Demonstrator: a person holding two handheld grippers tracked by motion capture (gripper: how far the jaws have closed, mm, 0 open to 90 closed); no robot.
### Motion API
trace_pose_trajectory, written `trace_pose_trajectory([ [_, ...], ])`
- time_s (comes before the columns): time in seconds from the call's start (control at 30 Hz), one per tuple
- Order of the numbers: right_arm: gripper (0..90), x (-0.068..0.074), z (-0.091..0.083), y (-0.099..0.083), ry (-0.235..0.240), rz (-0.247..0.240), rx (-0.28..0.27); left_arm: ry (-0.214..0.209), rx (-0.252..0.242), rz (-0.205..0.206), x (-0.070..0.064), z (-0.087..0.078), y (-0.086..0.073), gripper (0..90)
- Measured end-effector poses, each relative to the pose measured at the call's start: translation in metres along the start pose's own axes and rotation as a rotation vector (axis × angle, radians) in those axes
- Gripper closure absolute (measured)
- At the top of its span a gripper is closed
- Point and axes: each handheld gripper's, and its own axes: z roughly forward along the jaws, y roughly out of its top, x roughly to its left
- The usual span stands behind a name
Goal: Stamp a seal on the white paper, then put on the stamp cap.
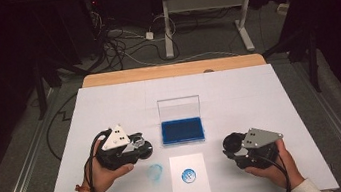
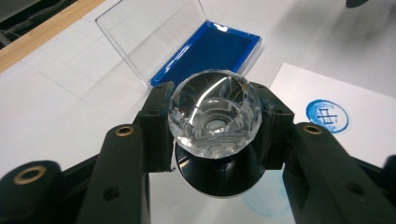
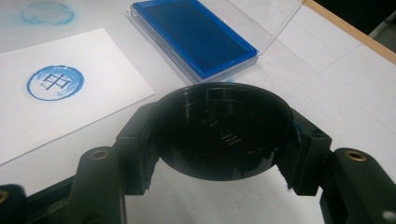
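Note:
My left gripper (image 1: 141, 145) (image 2: 215, 133) is shut on a stamp with a clear faceted crystal handle (image 2: 215, 114) and a black round base (image 2: 219, 179), held just above the table left of centre. In my right gripper (image 1: 232, 145) (image 3: 219, 140), also shut, sits a black round cap (image 3: 219, 130) with its hollow side up. A blue ink pad (image 1: 182, 130) (image 2: 210, 51) (image 3: 196, 35) with its clear lid (image 1: 179, 108) raised lies mid-table. In front of it a white paper sheet (image 1: 191, 186) (image 3: 93, 100) carries a round blue stamp print (image 1: 188, 176) (image 2: 327, 115) (image 3: 55, 82).
A faint blue ink smudge (image 1: 155, 172) (image 3: 46, 12) marks the white table cover (image 1: 239, 96) left of the sheet. The wooden table edge (image 1: 172, 70) runs along the back; cables and a desk frame (image 1: 205, 0) lie on the floor beyond.

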Motion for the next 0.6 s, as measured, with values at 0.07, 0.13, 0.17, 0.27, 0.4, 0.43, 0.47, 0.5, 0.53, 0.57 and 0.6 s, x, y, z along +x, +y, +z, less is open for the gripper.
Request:
trace_pose_trajectory([
  [0.07,38.8,-0.0009,-0.0004,-0.0013,0.0,0.007,0.001,0.001,-0.003,0.001,-0.0001,0.0003,0.001,54.6],
  [0.13,38.8,-0.003,-0.001,-0.002,-0.001,0.018,-0.003,-0.007,-0.002,0.004,-0.0011,0.0013,0.002,54.5],
  [0.17,38.8,-0.0037,-0.0011,-0.0019,-0.001,0.026,-0.007,-0.008,-0.003,0.004,-0.0016,0.0017,0.0024,54.5],
  [0.27,38.8,-0.0033,-0.0013,-0.0008,0.0,0.025,-0.011,-0.011,-0.003,0.009,-0.0033,0.0021,0.0044,54.6],
  [0.4,38.8,-0.0017,-0.0005,0.0003,0.002,0.016,-0.007,-0.008,-0.009,0.01,-0.0039,0.0017,0.0063,54.5],
  [0.43,38.9,-0.0017,-0.0005,0.0008,0.003,0.021,-0.01,-0.015,-0.01,0.013,-0.0034,0.0021,0.0066,54.6],
  [0.47,38.9,-0.0018,-0.0005,0.0013,0.002,0.019,-0.011,-0.013,-0.01,0.014,-0.0035,0.0024,0.0073,54.6],
  [0.5,38.8,-0.0019,-0.0006,0.0017,-0.001,0.02,-0.012,-0.01,-0.009,0.016,-0.0037,0.0026,0.0079,54.6],
  [0.53,38.8,-0.0021,-0.0005,0.0017,-0.001,0.023,-0.015,-0.017,-0.014,0.017,-0.0033,0.0031,0.0089,54.5],
  [0.57,38.8,-0.0022,-0.0003,0.0016,0.0,0.025,-0.015,-0.021,-0.016,0.018,-0.0034,0.0038,0.0096,54.5],
  [0.6,38.9,-0.002,-0.0001,0.0013,-0.001,0.022,-0.011,-0.019,-0.014,0.02,-0.0037,0.0044,0.0099,54.5],
])
